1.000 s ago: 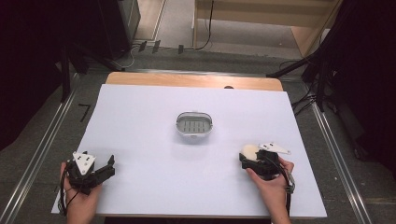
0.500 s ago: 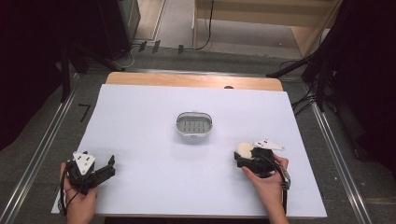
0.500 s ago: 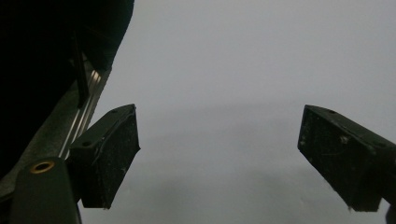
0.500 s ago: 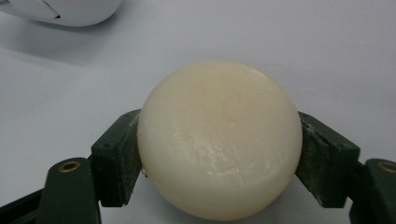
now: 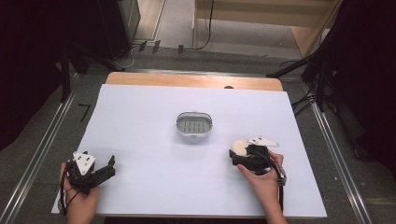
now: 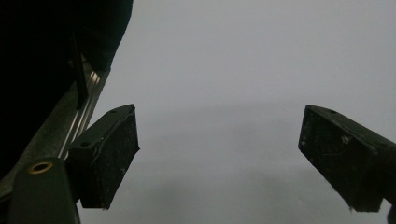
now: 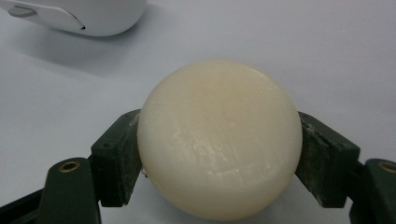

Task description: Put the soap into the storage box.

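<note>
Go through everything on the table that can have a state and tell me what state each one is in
Soap bar: round, cream, clamped between the right gripper's pads.
Soap dish: upright mid-table, empty, slotted drain tray inside.
Right gripper: shut on the soap bar, near the table's right front.
Left gripper: open, nothing between its jaws, over bare white table.

Black two-jawed tongs [image 5: 240, 156], grey three-cornered top plates, trailing black cables
</note>
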`<action>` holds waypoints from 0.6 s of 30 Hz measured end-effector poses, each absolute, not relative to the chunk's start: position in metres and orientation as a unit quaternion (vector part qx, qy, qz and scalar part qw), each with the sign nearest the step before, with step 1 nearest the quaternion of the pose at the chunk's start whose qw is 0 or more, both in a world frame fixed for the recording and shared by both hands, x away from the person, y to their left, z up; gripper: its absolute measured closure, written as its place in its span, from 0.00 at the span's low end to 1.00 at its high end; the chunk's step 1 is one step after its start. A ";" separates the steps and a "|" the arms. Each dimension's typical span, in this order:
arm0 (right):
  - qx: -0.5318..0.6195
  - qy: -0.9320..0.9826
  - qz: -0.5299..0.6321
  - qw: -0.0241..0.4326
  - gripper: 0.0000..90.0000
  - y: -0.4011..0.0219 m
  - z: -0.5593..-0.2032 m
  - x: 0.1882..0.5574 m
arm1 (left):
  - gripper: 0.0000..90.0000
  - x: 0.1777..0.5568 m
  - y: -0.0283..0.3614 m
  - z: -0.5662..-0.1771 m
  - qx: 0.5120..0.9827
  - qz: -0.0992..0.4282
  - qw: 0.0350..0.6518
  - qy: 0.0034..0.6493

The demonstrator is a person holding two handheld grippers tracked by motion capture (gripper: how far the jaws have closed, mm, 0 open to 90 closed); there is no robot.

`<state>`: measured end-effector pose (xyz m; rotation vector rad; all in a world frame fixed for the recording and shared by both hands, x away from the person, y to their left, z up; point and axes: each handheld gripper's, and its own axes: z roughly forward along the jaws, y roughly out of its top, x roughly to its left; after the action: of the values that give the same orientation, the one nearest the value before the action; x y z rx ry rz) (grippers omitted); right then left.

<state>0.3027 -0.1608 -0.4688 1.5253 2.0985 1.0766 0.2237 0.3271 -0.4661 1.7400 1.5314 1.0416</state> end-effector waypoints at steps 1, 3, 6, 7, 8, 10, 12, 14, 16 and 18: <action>0.537 0.736 0.379 0.164 0.28 -0.160 -0.468 0.303 | 0.14 0.224 0.327 -0.466 0.655 0.391 0.296 0.575; 0.535 0.737 0.379 0.166 0.28 -0.159 -0.468 0.304 | 0.13 0.224 0.327 -0.466 0.656 0.391 0.295 0.574; 0.531 0.739 0.380 0.166 0.28 -0.156 -0.464 0.305 | 0.12 0.224 0.327 -0.466 0.658 0.390 0.295 0.573; 0.530 0.740 0.381 0.164 0.28 -0.155 -0.464 0.306 | 0.12 0.224 0.326 -0.466 0.658 0.390 0.296 0.572; 0.530 0.740 0.382 0.162 0.28 -0.154 -0.463 0.306 | 0.12 0.224 0.326 -0.466 0.659 0.390 0.297 0.570; 0.529 0.740 0.383 0.161 0.28 -0.152 -0.462 0.307 | 0.11 0.224 0.326 -0.466 0.661 0.389 0.297 0.569; 0.527 0.741 0.383 0.161 0.28 -0.150 -0.461 0.308 | 0.10 0.224 0.326 -0.466 0.661 0.389 0.297 0.569; 0.526 0.741 0.385 0.159 0.28 -0.148 -0.460 0.309 | 0.09 0.224 0.326 -0.466 0.661 0.389 0.297 0.569; 0.524 0.743 0.385 0.159 0.28 -0.147 -0.459 0.311 | 0.09 0.224 0.326 -0.466 0.661 0.389 0.297 0.569; 0.523 0.743 0.386 0.159 0.28 -0.145 -0.457 0.312 | 0.08 0.224 0.326 -0.466 0.661 0.389 0.297 0.569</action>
<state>0.3118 -0.1448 -0.4575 1.4951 2.1232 1.1034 0.2239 0.3262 -0.4663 1.7567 1.5127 1.0336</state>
